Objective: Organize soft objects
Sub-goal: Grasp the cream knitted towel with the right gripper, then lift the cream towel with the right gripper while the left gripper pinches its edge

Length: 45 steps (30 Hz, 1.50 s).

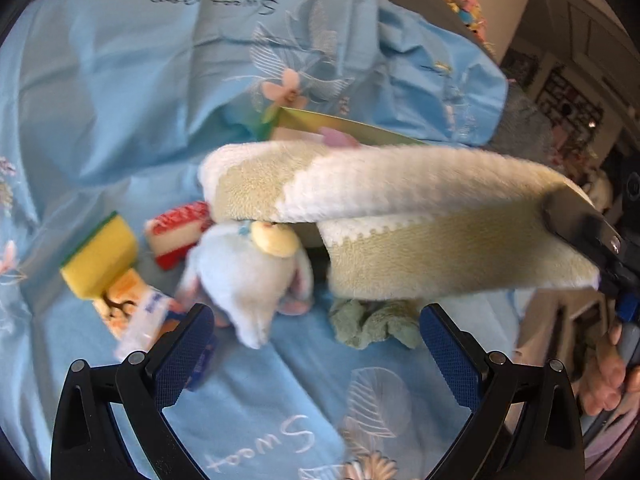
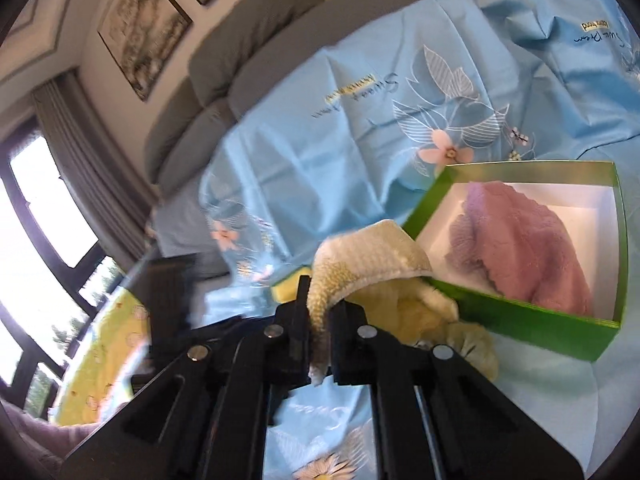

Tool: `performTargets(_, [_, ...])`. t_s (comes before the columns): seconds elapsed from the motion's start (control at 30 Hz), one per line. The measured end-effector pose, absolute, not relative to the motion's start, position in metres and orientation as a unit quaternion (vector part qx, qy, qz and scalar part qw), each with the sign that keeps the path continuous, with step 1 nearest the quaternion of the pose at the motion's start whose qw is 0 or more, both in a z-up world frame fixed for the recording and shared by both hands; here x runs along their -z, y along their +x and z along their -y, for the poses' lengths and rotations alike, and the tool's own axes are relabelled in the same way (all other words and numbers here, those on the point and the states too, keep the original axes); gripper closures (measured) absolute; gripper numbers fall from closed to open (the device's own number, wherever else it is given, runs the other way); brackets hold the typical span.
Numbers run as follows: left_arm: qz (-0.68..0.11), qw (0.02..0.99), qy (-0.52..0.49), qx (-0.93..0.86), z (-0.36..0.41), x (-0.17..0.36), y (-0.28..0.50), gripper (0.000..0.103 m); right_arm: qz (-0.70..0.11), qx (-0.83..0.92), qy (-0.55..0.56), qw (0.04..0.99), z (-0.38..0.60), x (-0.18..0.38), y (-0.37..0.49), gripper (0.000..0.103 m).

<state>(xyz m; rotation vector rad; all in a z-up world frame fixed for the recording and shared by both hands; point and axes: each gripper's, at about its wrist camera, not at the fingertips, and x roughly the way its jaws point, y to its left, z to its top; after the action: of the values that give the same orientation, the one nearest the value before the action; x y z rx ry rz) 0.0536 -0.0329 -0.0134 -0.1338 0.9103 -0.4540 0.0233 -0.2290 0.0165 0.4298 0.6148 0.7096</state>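
While the green box (image 2: 520, 312) sat at the right of the right wrist view on the blue sheet (image 2: 320, 152), its white inside held only a folded pink towel (image 2: 532, 248), which filled most of the floor and left a bare strip along the upper edge. From the left wrist view that same box (image 1: 360, 126) showed only as a thin green edge above the cream towel (image 1: 400, 188), and the pink cloth as a small scrap peeking over it.

The right gripper (image 2: 320, 320) was clenched on one end of the cream towel (image 2: 360, 260), the cloth pinched between its black fingers with a tuft sticking out below them. In the left wrist view the towel hung folded double in mid-air across the middle of the frame, its long axis running from centre left to the right gripper (image 1: 580, 236) at the right edge, slightly tilted down toward the right. It hid part of what lay behind it.

The left gripper (image 1: 316, 344) stood released at the bottom of its frame, nothing between its blue pads (image 1: 448, 356). Above it lay a pale blue plush toy (image 1: 248, 276), a yellow sponge (image 1: 100, 258), a red and white sponge (image 1: 180, 236), a crumpled grey-green cloth (image 1: 372, 320) and a blurred packet (image 1: 136, 320) whose print could not be read.
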Motion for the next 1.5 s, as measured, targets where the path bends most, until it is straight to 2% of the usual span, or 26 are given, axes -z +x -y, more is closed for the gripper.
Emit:
performTargets(0.17, [-0.447, 0.837, -0.173, 0.264, 0.016, 0.02, 0.056, 0.001, -0.309, -0.335, 0.201, 0.867, 0.253, -0.011, -0.008, 0.096])
performTargets(0.5, [-0.526, 0.785, -0.198, 0.26, 0.064, 0.038, 0.085, 0.001, -0.422, -0.393, 0.134, 0.806, 0.233, 0.042, -0.055, 0.096])
performTargets(0.57, [-0.526, 0.774, -0.225, 0.273, 0.063, 0.038, 0.087, 0.001, -0.429, -0.409, 0.126, 0.795, 0.228, 0.046, -0.063, 0.096])
performTargets(0.7, [-0.541, 0.78, -0.194, 0.248, 0.072, 0.039, 0.09, 0.001, -0.441, -0.43, 0.107, 0.781, 0.22, 0.052, -0.075, 0.096])
performTargets(0.77, [-0.542, 0.785, -0.195, 0.23, 0.072, 0.041, 0.095, 0.001, -0.442, -0.428, 0.111, 0.78, 0.223, 0.056, -0.076, 0.093])
performTargets(0.8, [-0.536, 0.79, -0.202, 0.219, 0.068, 0.042, 0.097, 0.004, -0.442, -0.414, 0.116, 0.787, 0.228, 0.057, -0.073, 0.092])
performTargets(0.83, [-0.534, 0.794, -0.202, 0.209, 0.067, 0.042, 0.099, 0.013, -0.442, -0.397, 0.125, 0.795, 0.232, 0.058, -0.069, 0.09])
performTargets(0.87, [-0.535, 0.796, -0.202, 0.201, 0.065, 0.044, 0.1, 0.019, -0.443, -0.378, 0.144, 0.8, 0.241, 0.061, -0.064, 0.079])
performTargets(0.9, [-0.536, 0.795, -0.203, 0.196, 0.063, 0.046, 0.1, 0.031, -0.439, -0.362, 0.152, 0.808, 0.246, 0.062, -0.06, 0.048])
performTargets(0.93, [-0.537, 0.795, -0.204, 0.195, 0.062, 0.047, 0.1, 0.04, -0.434, -0.341, 0.156, 0.819, 0.252, 0.062, -0.056, 0.022])
performTargets(0.97, [-0.539, 0.793, -0.207, 0.196, 0.061, 0.049, 0.099, 0.043, -0.424, -0.3, 0.151, 0.841, 0.257, 0.062, -0.051, 0.019])
performTargets(1.07, [-0.541, 0.792, -0.205, 0.196, 0.058, 0.051, 0.098, 0.057, -0.394, -0.295, 0.133, 0.86, 0.251, 0.058, -0.041, 0.021])
performTargets(1.1, [-0.541, 0.792, -0.202, 0.197, 0.059, 0.051, 0.099, 0.064, -0.394, -0.294, 0.122, 0.862, 0.246, 0.059, -0.038, 0.025])
performTargets(1.13, [-0.54, 0.793, -0.2, 0.198, 0.058, 0.051, 0.099, 0.071, -0.397, -0.295, 0.105, 0.863, 0.238, 0.06, -0.034, 0.033])
performTargets(1.17, [-0.539, 0.793, -0.199, 0.201, 0.058, 0.05, 0.099, 0.074, -0.402, -0.297, 0.091, 0.861, 0.228, 0.063, -0.03, 0.037])
performTargets(1.2, [-0.538, 0.794, -0.197, 0.203, 0.057, 0.049, 0.098, 0.08, -0.408, -0.301, 0.081, 0.858, 0.223, 0.066, -0.026, 0.044])
performTargets(1.23, [-0.537, 0.795, -0.194, 0.205, 0.058, 0.049, 0.099, 0.083, -0.415, -0.305, 0.072, 0.854, 0.218, 0.069, -0.023, 0.056])
performTargets(1.27, [-0.535, 0.796, -0.19, 0.21, 0.059, 0.048, 0.098, 0.085, -0.424, -0.304, 0.055, 0.851, 0.209, 0.075, -0.02, 0.063])
performTargets(1.33, [-0.531, 0.799, -0.184, 0.213, 0.06, 0.046, 0.097, 0.09, -0.435, -0.294, 0.033, 0.851, 0.199, 0.084, -0.012, 0.088])
performTargets(1.37, [-0.528, 0.801, -0.184, 0.214, 0.06, 0.045, 0.096, 0.09, -0.441, -0.29, 0.03, 0.849, 0.197, 0.088, -0.008, 0.094])
performTargets(1.5, [-0.496, 0.807, -0.193, 0.254, 0.057, 0.029, 0.083, 0.092, -0.442, -0.297, 0.043, 0.845, 0.197, 0.092, -0.004, 0.097])
